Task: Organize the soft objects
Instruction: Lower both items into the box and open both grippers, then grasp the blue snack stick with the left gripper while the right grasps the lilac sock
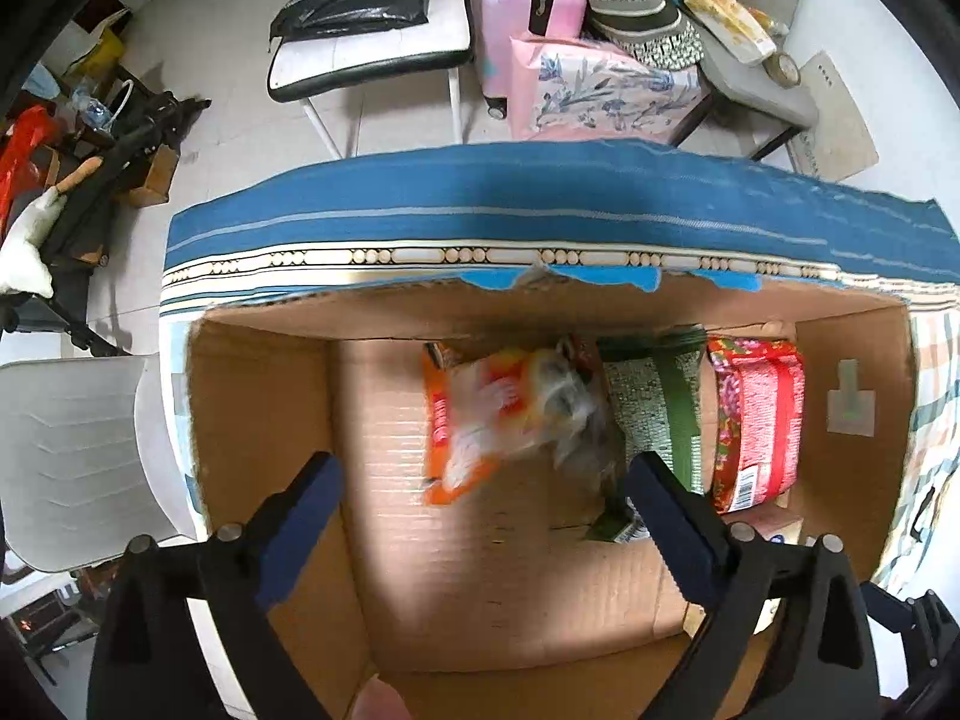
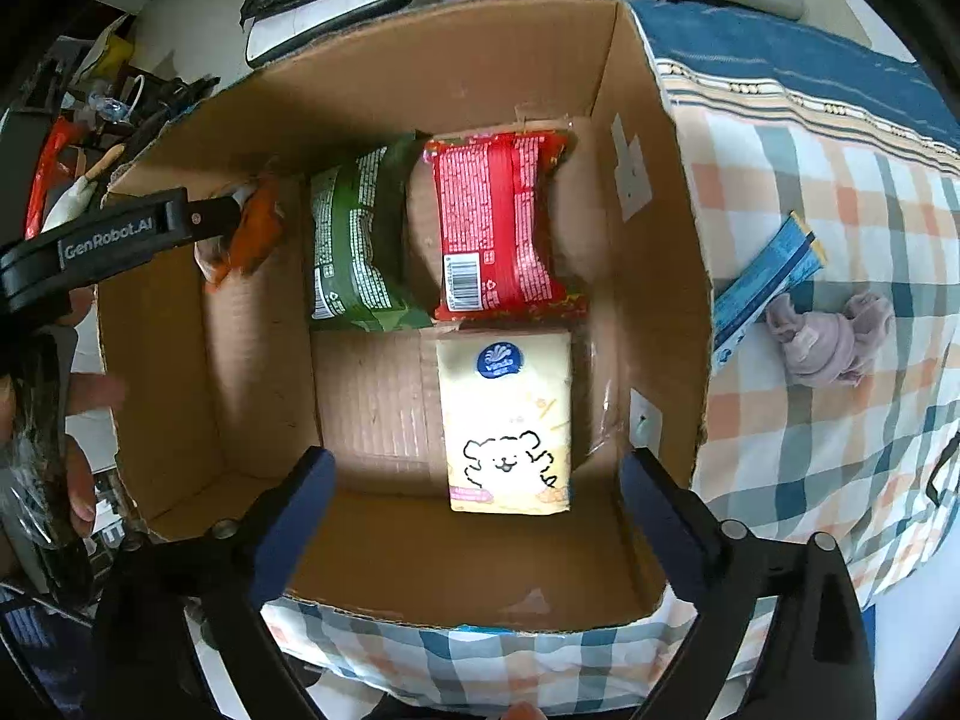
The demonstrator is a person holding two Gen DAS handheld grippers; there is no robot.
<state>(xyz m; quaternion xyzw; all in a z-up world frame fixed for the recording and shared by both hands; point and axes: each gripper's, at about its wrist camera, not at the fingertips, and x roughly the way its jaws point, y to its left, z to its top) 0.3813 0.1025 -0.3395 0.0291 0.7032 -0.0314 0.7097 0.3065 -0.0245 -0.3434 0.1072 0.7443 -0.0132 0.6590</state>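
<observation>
An open cardboard box (image 2: pixel 660 252) stands on a checked cloth. Inside lie a green packet (image 2: pixel 354 240), a red packet (image 2: pixel 498 222) and a yellow tissue pack (image 2: pixel 507 420). My left gripper (image 1: pixel 483 471) is open above the box; a blurred orange packet (image 1: pixel 480 420) is in mid-air or just landing below it, beside the green packet (image 1: pixel 654 402) and the red packet (image 1: pixel 759 420). In the right wrist view the orange packet (image 2: pixel 249 234) shows next to the left gripper's finger. My right gripper (image 2: pixel 477 468) is open and empty over the box's near side.
On the cloth right of the box lie a blue wrapper (image 2: pixel 762 282) and a knotted mauve sock (image 2: pixel 828 336). A white chair (image 1: pixel 78 456) stands left of the table. Beyond it are a pink suitcase (image 1: pixel 516 6), bags and another chair (image 1: pixel 372 54).
</observation>
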